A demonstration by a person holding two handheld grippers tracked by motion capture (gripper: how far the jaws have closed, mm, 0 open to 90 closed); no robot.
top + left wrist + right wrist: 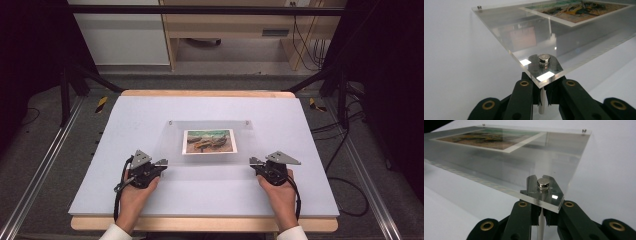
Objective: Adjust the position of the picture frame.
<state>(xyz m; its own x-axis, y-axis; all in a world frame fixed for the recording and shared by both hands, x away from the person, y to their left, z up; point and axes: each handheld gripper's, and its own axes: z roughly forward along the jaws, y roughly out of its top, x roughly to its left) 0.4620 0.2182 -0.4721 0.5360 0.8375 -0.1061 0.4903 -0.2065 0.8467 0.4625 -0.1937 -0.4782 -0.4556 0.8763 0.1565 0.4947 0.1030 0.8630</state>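
So both grippers [161,163] [256,161] were clamped on the frame's [210,165] near-corner posts, near edge lifted off the table [150,200]; carrying was left.

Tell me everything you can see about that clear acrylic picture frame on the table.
The acrylic frame is a clear, thick-edged rectangular panel over a pale table mat, holding a white-bordered print of boats at its middle. Small silver magnets mark its corners, one at each near corner. It looks raised on the near side. The left gripper and right gripper are each shut on a near corner, jaws beneath the panel around a metal post.
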